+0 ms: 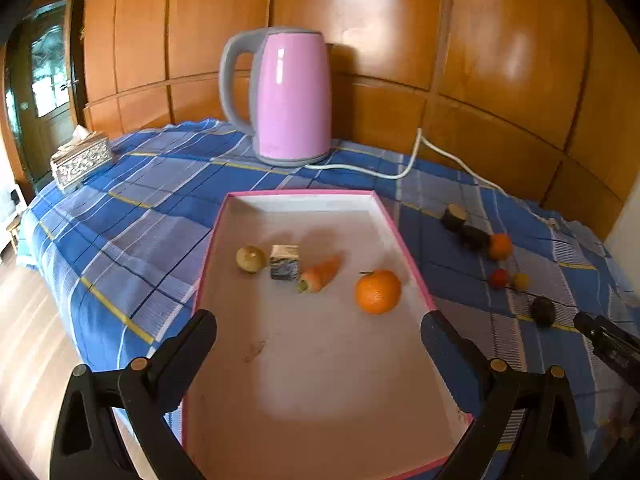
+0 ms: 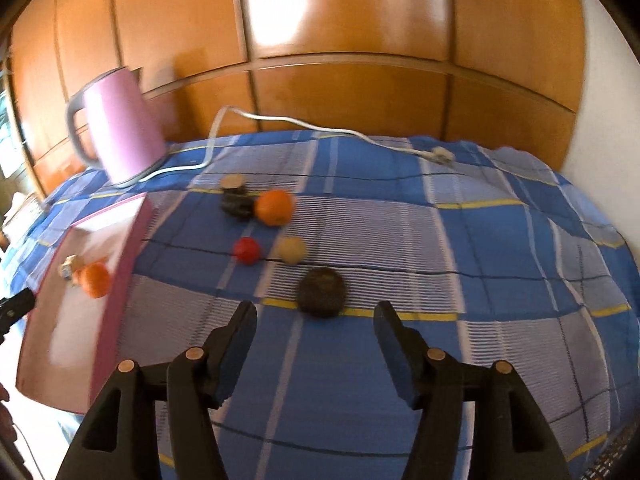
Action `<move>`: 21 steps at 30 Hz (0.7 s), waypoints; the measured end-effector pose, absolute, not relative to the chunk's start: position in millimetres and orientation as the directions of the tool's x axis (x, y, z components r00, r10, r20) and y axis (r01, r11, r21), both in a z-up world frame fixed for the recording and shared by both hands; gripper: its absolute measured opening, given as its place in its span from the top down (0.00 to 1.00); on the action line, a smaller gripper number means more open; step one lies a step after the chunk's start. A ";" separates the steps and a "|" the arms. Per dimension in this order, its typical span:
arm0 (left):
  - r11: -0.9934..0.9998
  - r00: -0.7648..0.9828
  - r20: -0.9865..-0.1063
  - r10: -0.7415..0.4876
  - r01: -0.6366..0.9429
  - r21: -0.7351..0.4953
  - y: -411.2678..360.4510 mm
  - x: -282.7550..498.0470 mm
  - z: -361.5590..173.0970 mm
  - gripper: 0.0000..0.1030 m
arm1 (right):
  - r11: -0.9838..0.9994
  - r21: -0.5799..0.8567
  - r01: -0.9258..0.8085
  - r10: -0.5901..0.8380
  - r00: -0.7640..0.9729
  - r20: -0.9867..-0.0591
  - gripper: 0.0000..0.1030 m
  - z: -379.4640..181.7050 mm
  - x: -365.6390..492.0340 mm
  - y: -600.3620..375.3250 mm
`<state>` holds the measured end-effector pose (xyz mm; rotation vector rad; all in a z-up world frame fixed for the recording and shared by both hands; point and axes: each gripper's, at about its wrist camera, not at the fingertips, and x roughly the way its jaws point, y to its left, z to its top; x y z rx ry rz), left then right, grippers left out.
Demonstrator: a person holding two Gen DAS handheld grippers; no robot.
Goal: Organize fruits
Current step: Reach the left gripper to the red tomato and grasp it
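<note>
My right gripper (image 2: 316,324) has its fingers (image 2: 240,336) spread apart with nothing between them, hanging over the blue plaid tablecloth (image 2: 480,240). Just beyond the tips, slightly toward the right finger's side of centre, lies a dark round fruit (image 2: 322,292), clear of both pads. My left gripper (image 1: 318,332) is also released, fingers (image 1: 196,340) wide and empty, straddling the near part of the pink-rimmed tray (image 1: 208,264).

Past the dark fruit on the cloth I see a small red fruit (image 2: 247,250) and a pale yellowish one (image 2: 291,250) side by side, near each other but apart. Farther on, an orange (image 2: 274,207) touches a dark lump (image 2: 238,205), with a cut piece showing a pale face (image 2: 233,182) right behind that lump; I cannot tell what these two dark items are.

In the tray, from my left wrist view, an orange with a stem (image 1: 378,291) sits near the right wall, then a carrot-like piece (image 1: 320,274), a blocky grey-blue piece (image 1: 285,263) I cannot identify, and a yellow-green round fruit (image 1: 251,258) to the left.

At the back stands a pink kettle (image 1: 292,96) with its white cord (image 1: 360,170) trailing across the cloth, and a tissue box (image 1: 80,158) at the far left. The right wrist view is smeared with blur, and the tray is cut off at its left edge there. The right gripper's tip pokes into the left view's right edge.
</note>
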<state>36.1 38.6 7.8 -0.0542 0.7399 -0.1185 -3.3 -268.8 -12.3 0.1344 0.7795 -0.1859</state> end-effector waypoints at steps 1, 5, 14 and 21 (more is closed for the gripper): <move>0.990 0.728 -0.671 -0.140 0.099 -0.099 37.4 37.0 7.6 0.00 | 0.970 0.049 0.240 -0.135 0.693 -0.708 0.40 -13.7 -5.0 -276.3; 0.985 0.718 -0.674 -0.175 0.135 -0.111 30.7 38.7 8.8 0.00 | 0.947 0.043 0.317 -0.195 0.678 -0.709 0.40 -19.0 -10.0 -299.3; 0.968 0.712 -0.659 -0.241 0.222 -0.115 5.3 47.8 25.7 0.00 | 0.915 0.046 0.402 -0.251 0.652 -0.716 0.40 -29.2 -19.2 -335.2; 0.948 0.641 -0.713 -0.283 0.300 -0.107 -32.9 65.5 28.1 0.00 | 0.911 0.059 0.407 -0.247 0.656 -0.713 0.40 -31.0 -22.9 -343.0</move>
